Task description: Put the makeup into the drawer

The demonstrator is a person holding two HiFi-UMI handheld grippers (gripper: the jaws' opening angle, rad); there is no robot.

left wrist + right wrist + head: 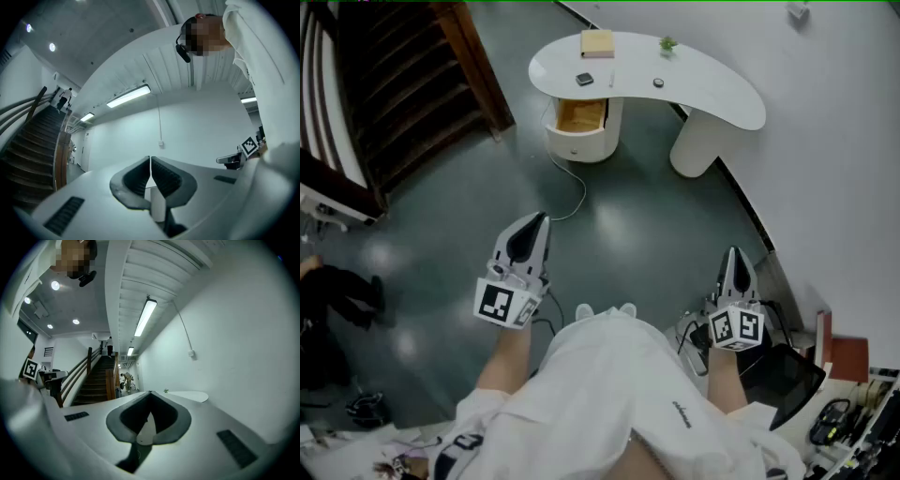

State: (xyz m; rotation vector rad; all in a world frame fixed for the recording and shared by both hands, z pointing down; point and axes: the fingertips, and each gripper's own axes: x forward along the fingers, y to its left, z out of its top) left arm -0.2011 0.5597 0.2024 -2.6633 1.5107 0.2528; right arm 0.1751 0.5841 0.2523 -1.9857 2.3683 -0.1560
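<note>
Now, floor (656, 234): dark grey-green, smooth, with a dull sheen.
Room: a white wall (844, 141) runs past the right side of the right gripper (732, 251); a dark wooden staircase (403, 94) climbs off to the left of the left gripper (542, 217).
Left gripper state: jaws pressed together with nothing between them, nose a little above level.
Right gripper state: jaws meeting at the tips, empty, held level.
Desk (722, 94): white, kidney-shaped, well ahead of both grippers, with its long axis running across the way they point.
Drawer (579, 116): pulled open in the round pedestal (581, 145) under the desk's left end. It is ahead of the left gripper and a little to its right. Its wooden inside shows and its open front faces back towards me.
Makeup: a compact (584, 79), a stick (612, 80) and a pot (658, 82) lie on the desktop above the drawer, not in it, well apart from either tool.
Compact: small, dark, squarish, lying flat; I cannot tell which way it faces.
Stick: slim and pale, just right of the compact. Its long axis seems to run along the grippers' line, though it is tiny on my screen.
Pot: small, round, dark, farther right.
Far edge of the desk: one tan box (597, 43) and one small green plant (667, 43).
On the floor: one cable (577, 192) trailing from the pedestal towards the left gripper.
Count: two grippers, one desk, one open drawer, three makeup pieces.
</note>
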